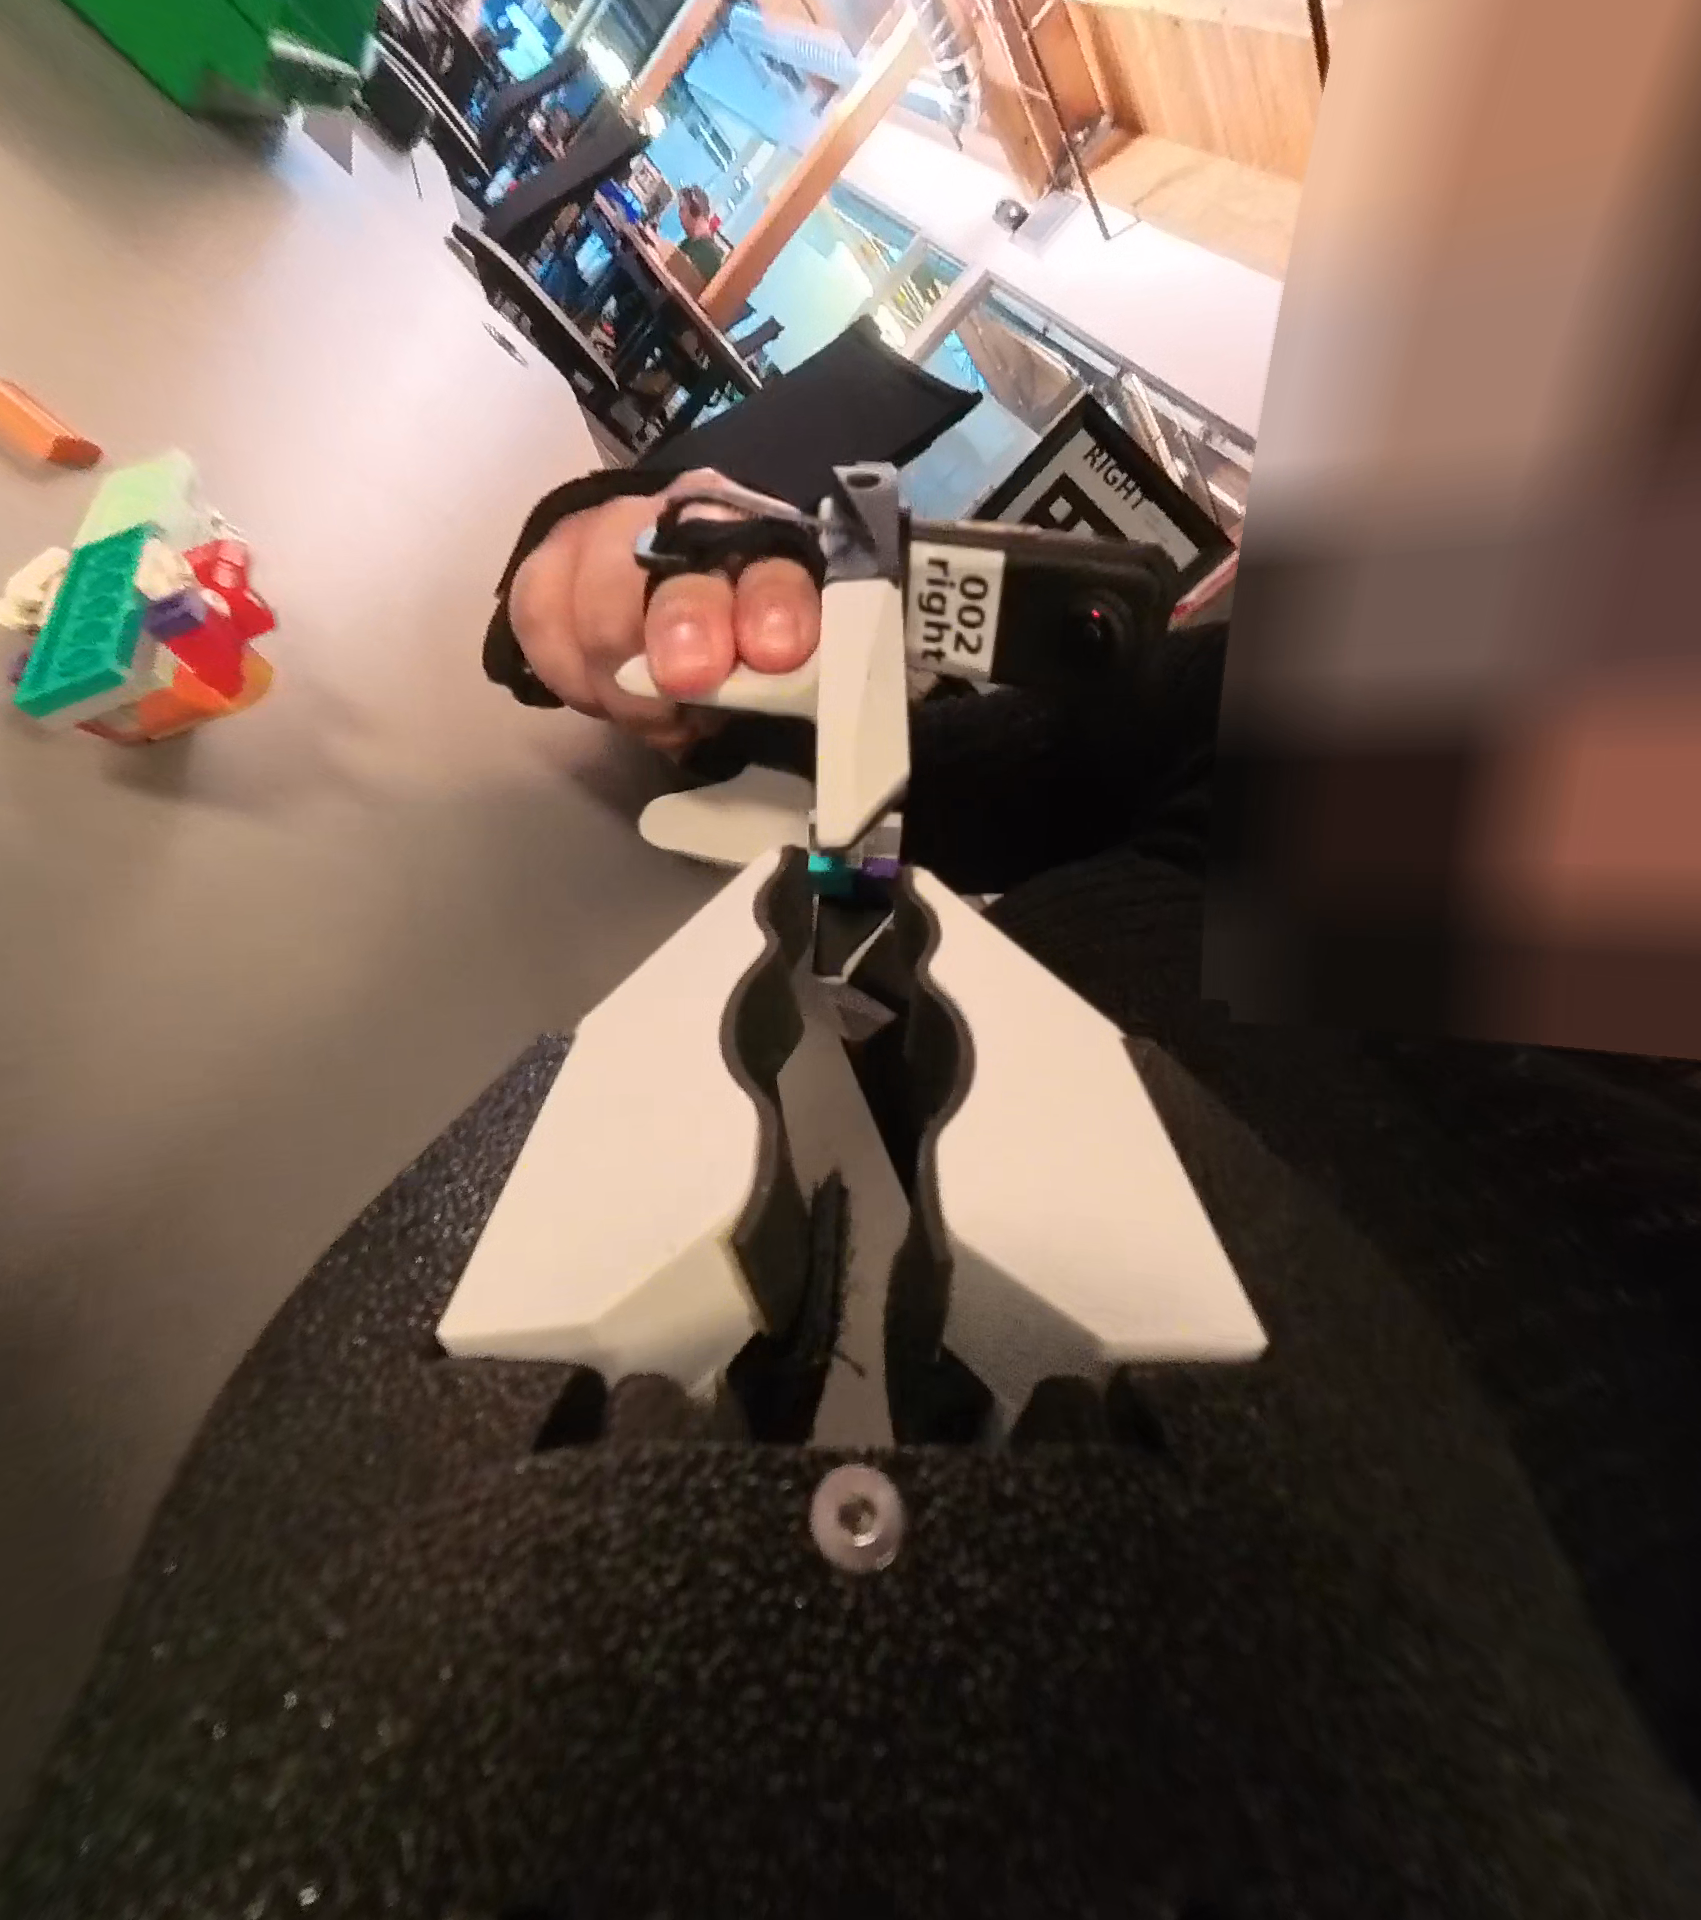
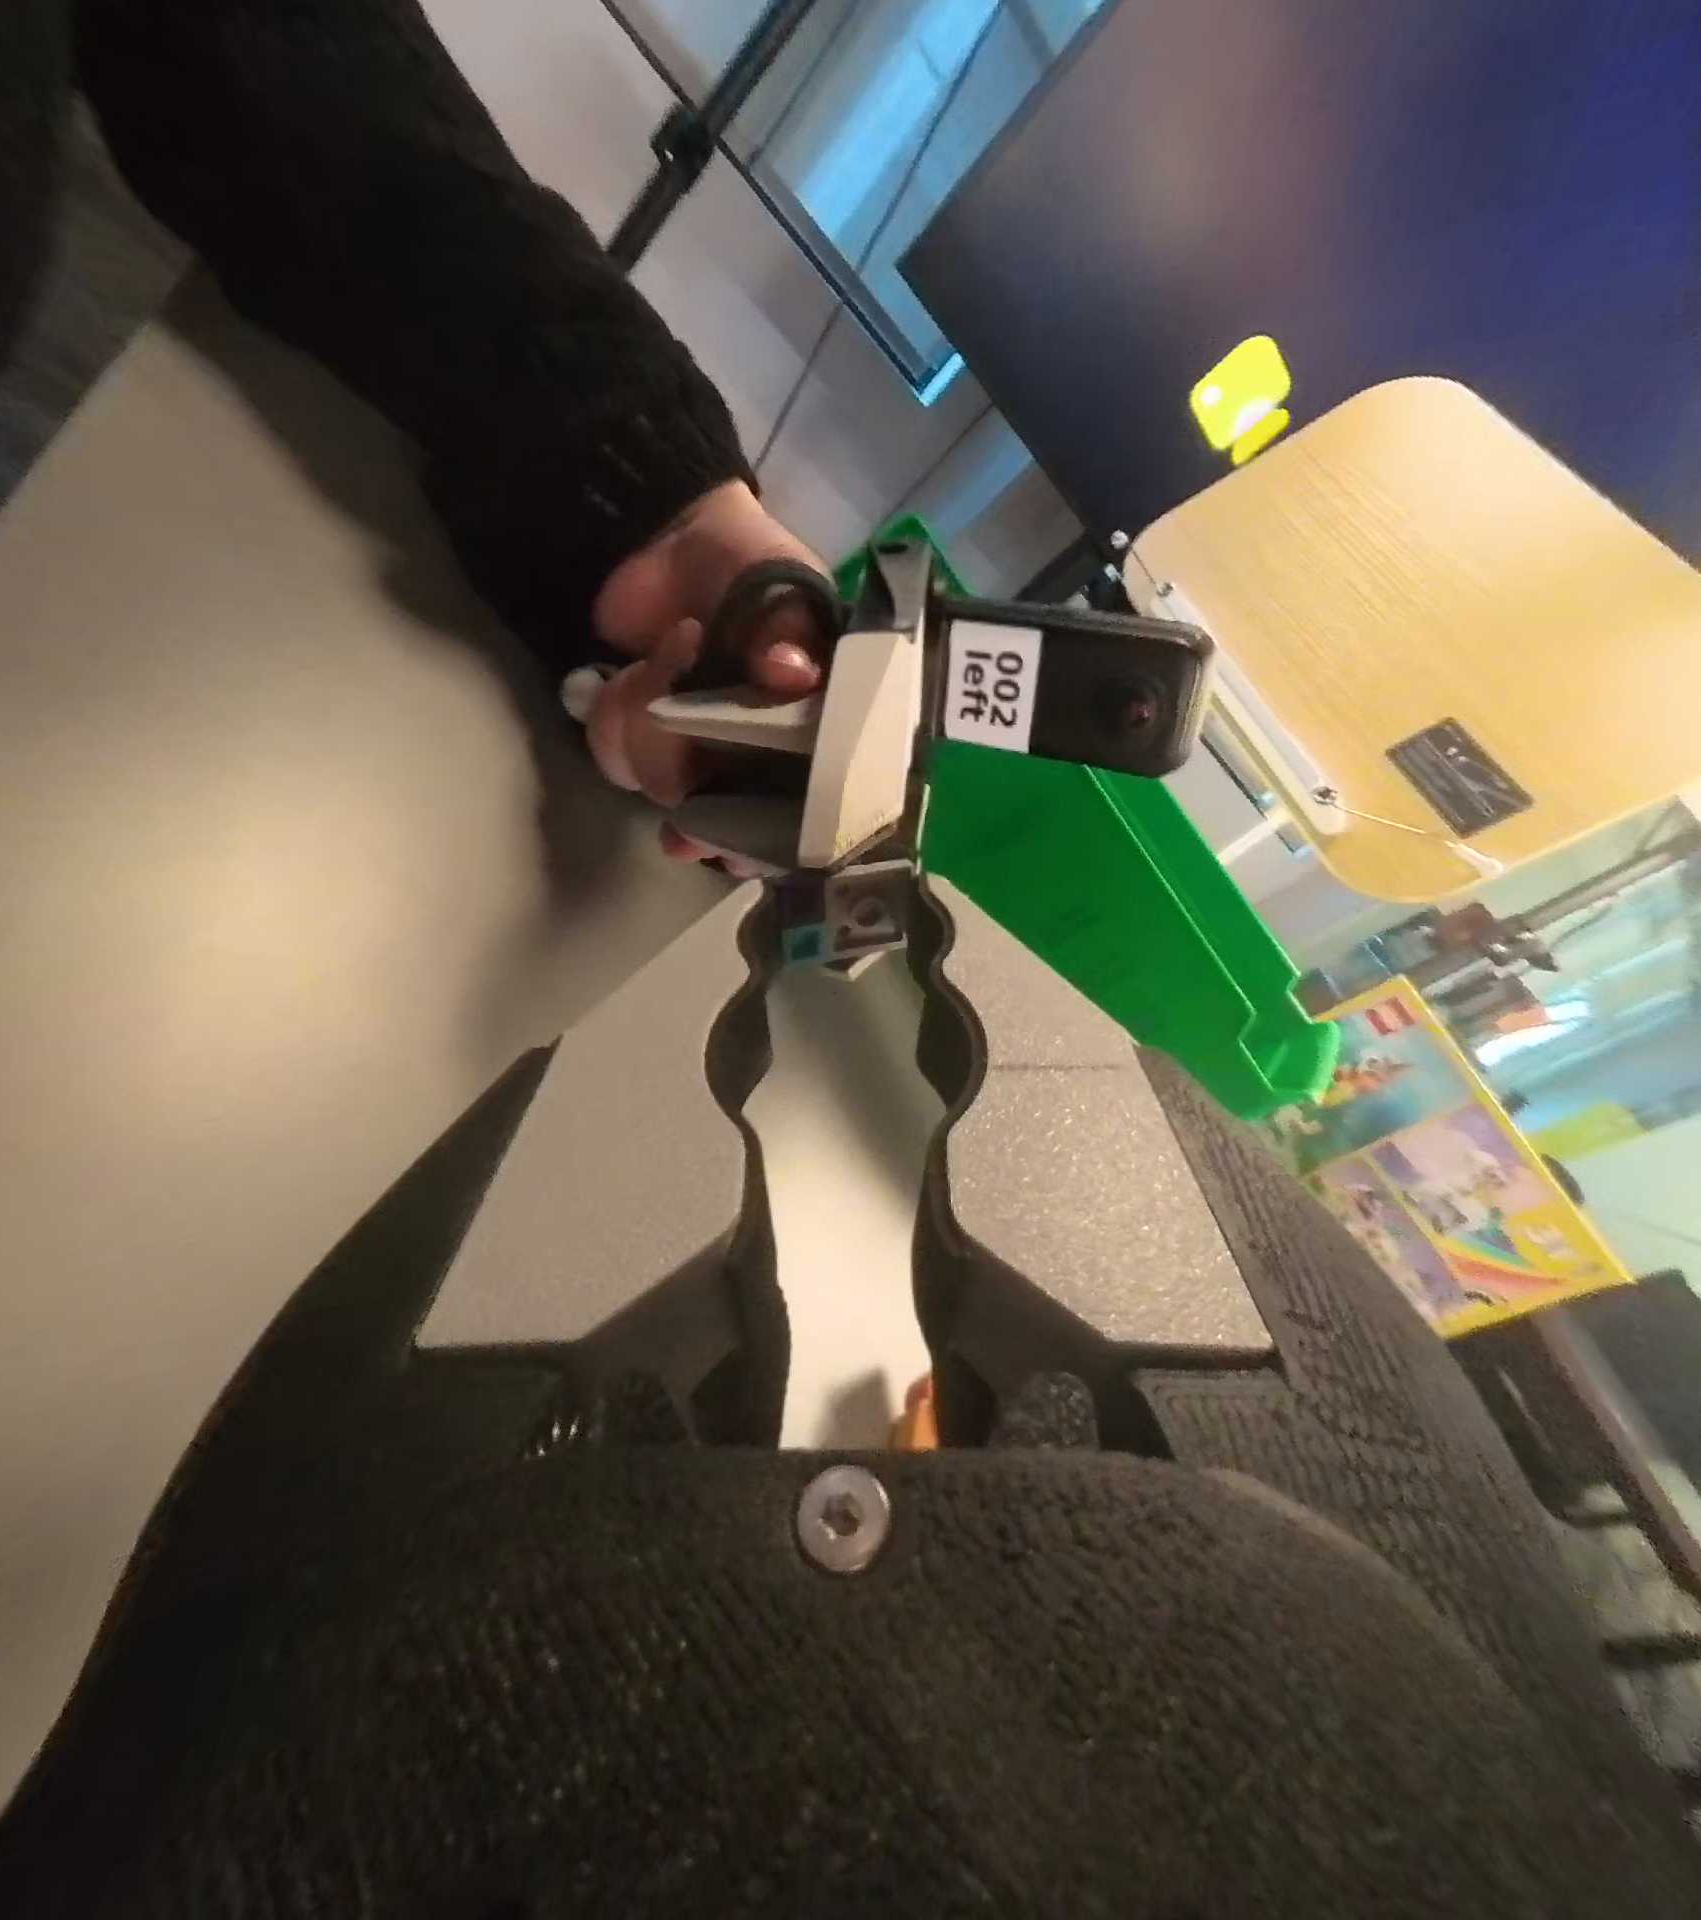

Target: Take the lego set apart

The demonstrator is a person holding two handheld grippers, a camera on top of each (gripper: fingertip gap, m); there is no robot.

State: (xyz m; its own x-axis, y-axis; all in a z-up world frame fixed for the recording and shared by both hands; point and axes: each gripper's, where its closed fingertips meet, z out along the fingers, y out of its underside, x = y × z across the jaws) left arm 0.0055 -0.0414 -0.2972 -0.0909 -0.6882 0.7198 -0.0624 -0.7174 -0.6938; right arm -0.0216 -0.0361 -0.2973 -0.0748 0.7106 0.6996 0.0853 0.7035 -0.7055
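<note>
Grippers tip to tip: left gripper (image 1: 851, 883) and right gripper (image 2: 841, 925) fingers both pinch one small brick cluster (image 2: 830, 925). Brick pile (image 1: 134, 613) on counter (image 1: 202, 935) at 10 o'clock in left view; green bin (image 2: 1085, 883) at 2 o'clock in right view.

My left wrist camera is looking forward along my left gripper (image 1: 851, 883), tilted so the table (image 1: 202, 935) is slanting across its left side, and it is facing my right gripper (image 1: 856, 821) from very close. My right wrist camera is peering along the right fingers (image 2: 939, 997) the opposite way, toward the left gripper (image 2: 851, 862). Both are sharing the small lego piece (image 1: 851, 871) between the tips (image 2: 830, 925).
</note>
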